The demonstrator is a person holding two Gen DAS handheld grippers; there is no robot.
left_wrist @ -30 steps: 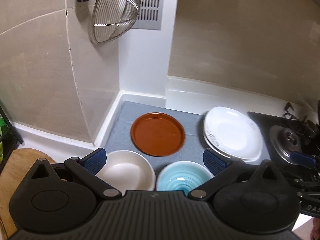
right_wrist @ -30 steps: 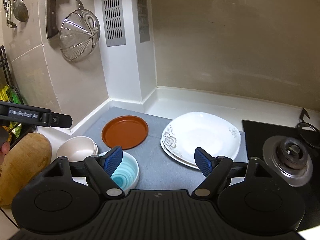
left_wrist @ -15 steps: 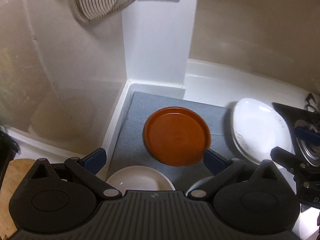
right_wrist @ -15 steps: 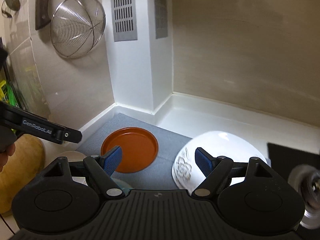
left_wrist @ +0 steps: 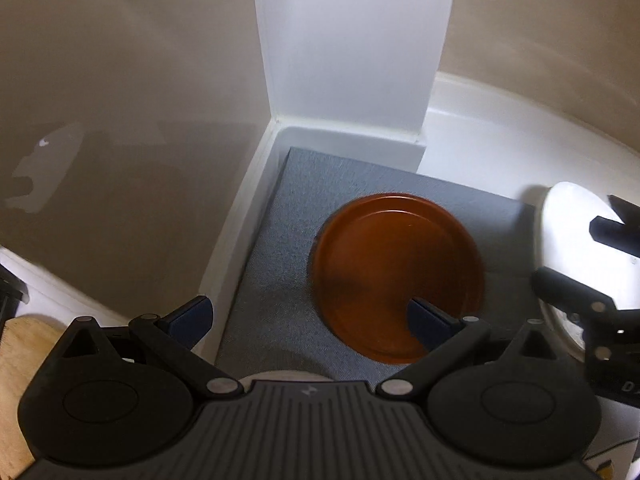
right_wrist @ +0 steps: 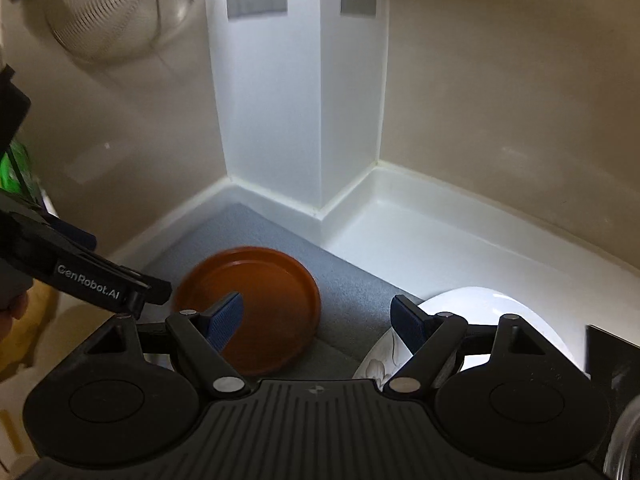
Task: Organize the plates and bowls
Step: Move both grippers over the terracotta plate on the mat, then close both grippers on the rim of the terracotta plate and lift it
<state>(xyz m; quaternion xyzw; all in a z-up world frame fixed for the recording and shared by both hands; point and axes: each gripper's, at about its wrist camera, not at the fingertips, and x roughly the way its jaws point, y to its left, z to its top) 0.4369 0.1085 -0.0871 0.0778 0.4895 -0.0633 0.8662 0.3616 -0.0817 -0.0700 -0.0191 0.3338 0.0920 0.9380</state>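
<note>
The left gripper [left_wrist: 310,317] is pitched steeply downward, jaws spread and empty, over the grey mat [left_wrist: 276,280]. The right gripper [right_wrist: 318,318] is likewise held spread and empty. Bare mat is left beside the wall. The round brown plate [left_wrist: 396,276] lies flat, mid-mat.

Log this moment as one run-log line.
left claw: open, empty | right claw: open, empty | brown plate: flat on grey mat | white plate: beside it
</note>
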